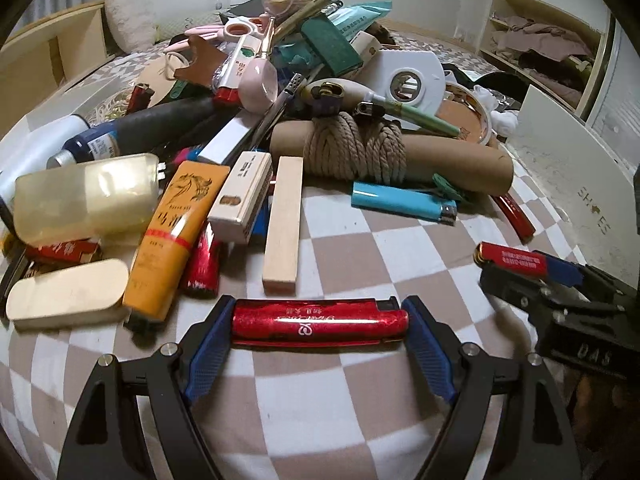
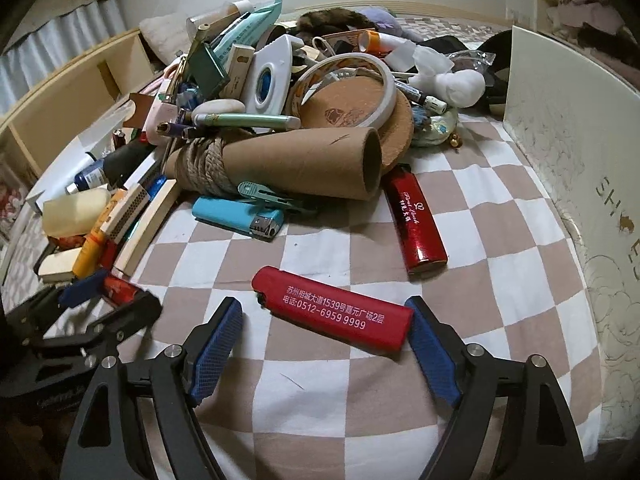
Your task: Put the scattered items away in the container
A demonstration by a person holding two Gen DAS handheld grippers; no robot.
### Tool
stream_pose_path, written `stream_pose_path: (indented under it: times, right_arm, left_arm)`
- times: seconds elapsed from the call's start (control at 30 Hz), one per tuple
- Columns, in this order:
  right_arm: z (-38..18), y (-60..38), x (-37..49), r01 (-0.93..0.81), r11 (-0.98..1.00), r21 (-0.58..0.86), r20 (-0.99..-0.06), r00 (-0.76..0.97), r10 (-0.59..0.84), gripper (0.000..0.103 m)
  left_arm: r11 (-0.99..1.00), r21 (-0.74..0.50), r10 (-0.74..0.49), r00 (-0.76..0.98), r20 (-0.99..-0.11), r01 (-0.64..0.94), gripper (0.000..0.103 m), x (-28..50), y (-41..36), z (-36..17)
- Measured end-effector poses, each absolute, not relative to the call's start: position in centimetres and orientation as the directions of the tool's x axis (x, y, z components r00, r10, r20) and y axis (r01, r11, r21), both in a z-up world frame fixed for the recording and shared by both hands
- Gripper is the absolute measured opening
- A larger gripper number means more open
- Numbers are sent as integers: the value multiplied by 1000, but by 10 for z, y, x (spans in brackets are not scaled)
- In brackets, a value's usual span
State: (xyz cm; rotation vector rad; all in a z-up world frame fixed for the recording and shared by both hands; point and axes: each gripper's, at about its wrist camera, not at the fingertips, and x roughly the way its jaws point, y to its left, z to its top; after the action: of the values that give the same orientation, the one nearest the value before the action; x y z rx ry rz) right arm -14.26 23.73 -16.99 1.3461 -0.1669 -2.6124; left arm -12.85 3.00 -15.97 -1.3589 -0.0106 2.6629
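Your left gripper point(image 1: 320, 322) spans the glossy red lighter point(image 1: 320, 322) end to end on the bed point(image 1: 400, 240), fingers seemingly touching it. Your right gripper point(image 2: 326, 320) stands open around the matte red lighter point(image 2: 334, 314); square up before squeezing.

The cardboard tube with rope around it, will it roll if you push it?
The cardboard tube is round, so it probably could roll, but the rope and piled clutter likely hold it. It looks hollow, so probably light.
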Motion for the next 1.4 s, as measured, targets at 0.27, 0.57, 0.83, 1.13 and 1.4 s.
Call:
stream_pose_path:
  times: [0.27, 0.57, 0.83, 1.13, 1.4]
  right_arm:
    - [-171, 244, -146, 118, -960, 252, -770, -576, -273, 95]
    - [-164, 245, -102, 27, -957, 290, -729, -641, -239, 95]
    - [-162, 262, -93, -17, -875, 483, -662, -661, -353, 75]
    - [-164, 255, -118, 0, -854, 521, -649, -650, -396, 60]
    - [-166, 261, -137, -47, -882, 469, -680, -657, -327, 60]
  left_arm:
    - [-989, -88, 142, -577, -804, -121, 83, -119, 32, -158]
    - [-982, -171, 188, -570, -800, -84, 83, -117, 21, -153]
    - [-985, -164, 166, -574, -802, -54, 83, -116, 16, -150]
    - [-979, -196, 190, -574, -796, -53, 83, -117, 10, -148]
    - [-976, -212, 203, -569, -797, -52, 83, -117, 8, -148]
